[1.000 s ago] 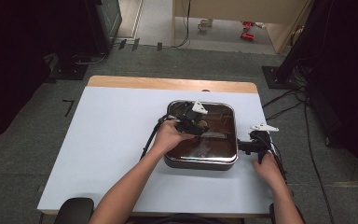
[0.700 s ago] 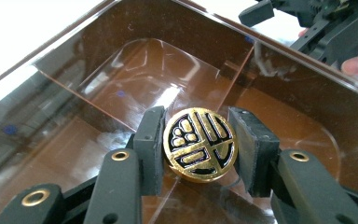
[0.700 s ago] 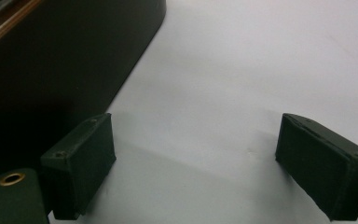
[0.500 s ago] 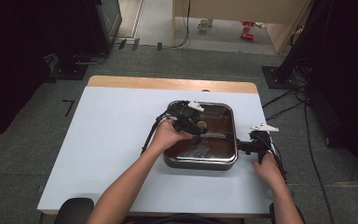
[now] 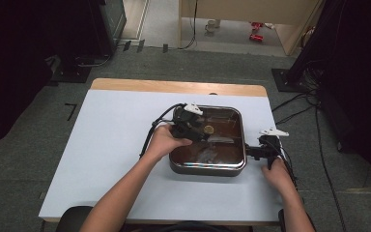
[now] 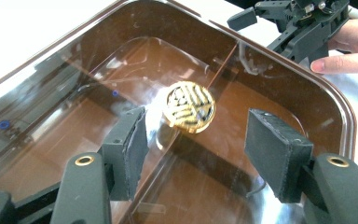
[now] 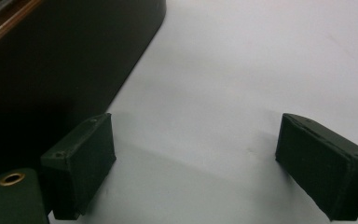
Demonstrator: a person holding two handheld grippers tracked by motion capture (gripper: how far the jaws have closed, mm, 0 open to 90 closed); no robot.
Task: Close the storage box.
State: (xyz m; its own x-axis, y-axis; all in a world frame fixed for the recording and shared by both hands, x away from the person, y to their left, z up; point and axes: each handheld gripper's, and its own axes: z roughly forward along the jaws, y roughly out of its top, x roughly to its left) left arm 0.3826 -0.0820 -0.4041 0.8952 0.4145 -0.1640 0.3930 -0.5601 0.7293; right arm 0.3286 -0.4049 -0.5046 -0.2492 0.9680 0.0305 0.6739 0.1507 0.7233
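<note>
While its brown tinted lid [image 6: 121, 70] lies closed over it, the square steel pan [image 5: 207, 166] sits on the right half of the pale worktop [image 5: 111, 145], well in from the wooden strip along the far edge. At the centre of the lid stands a round gold knob [image 6: 189, 106] with a cut pattern on its face; in the high view it shows as a small bright disc [image 5: 209, 129] toward the far side of the pan. Through the lid, ridges and a divider line can be made out, though what lies under the glass cannot be told.

Just short of the knob hangs the left claw [image 6: 193, 144], held from the pan's left side. Its jaws have just been opening and now stand apart, one pad on each side of the knob and a little nearer the camera, neither pad touching it; nothing is gripped between them. The hand [image 5: 164, 140] bearing it rests over the pan's left rim.

Beside the pan's right wall sits the right claw [image 7: 196, 163], low over the bare worktop, its jaws wide apart with nothing between them. The dark side of the pan [image 7: 51, 60] rises just left of its left pad. In the high view this claw [image 5: 251, 152] points at the pan's right edge, the hand [image 5: 278, 174] behind it on the worktop.
</note>
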